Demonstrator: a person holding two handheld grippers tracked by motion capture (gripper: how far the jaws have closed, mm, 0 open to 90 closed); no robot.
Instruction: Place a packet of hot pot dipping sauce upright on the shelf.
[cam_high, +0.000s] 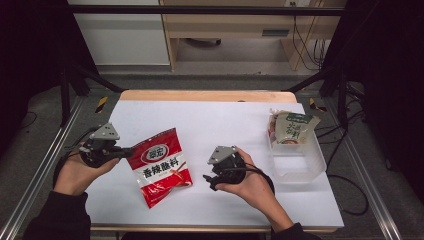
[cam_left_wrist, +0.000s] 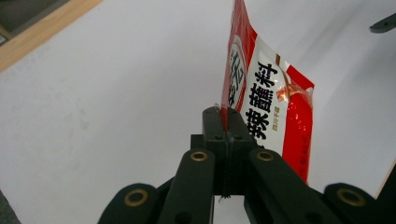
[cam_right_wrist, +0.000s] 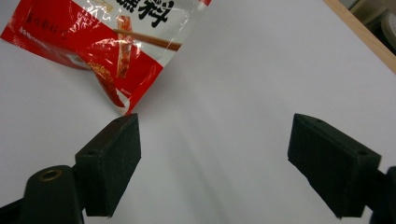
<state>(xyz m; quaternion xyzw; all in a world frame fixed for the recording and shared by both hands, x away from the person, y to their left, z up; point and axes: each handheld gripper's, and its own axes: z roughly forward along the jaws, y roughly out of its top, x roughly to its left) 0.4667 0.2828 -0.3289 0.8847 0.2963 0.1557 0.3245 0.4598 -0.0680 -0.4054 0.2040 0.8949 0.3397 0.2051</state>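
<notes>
Red seasoning packet (cam_high: 160, 166) hangs over the white table (cam_high: 225, 125), its edge pinched in the closed left gripper (cam_high: 124, 150), as the left gripper view confirms. Right gripper (cam_right_wrist: 215, 163) hovers beside it, jaws wide and empty. High view adds a clear tub (cam_high: 299, 160) holding another packet (cam_high: 291, 127) at far right.

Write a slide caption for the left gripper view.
Left tool pinches the edge of a red seasoning packet above the white table.
</notes>
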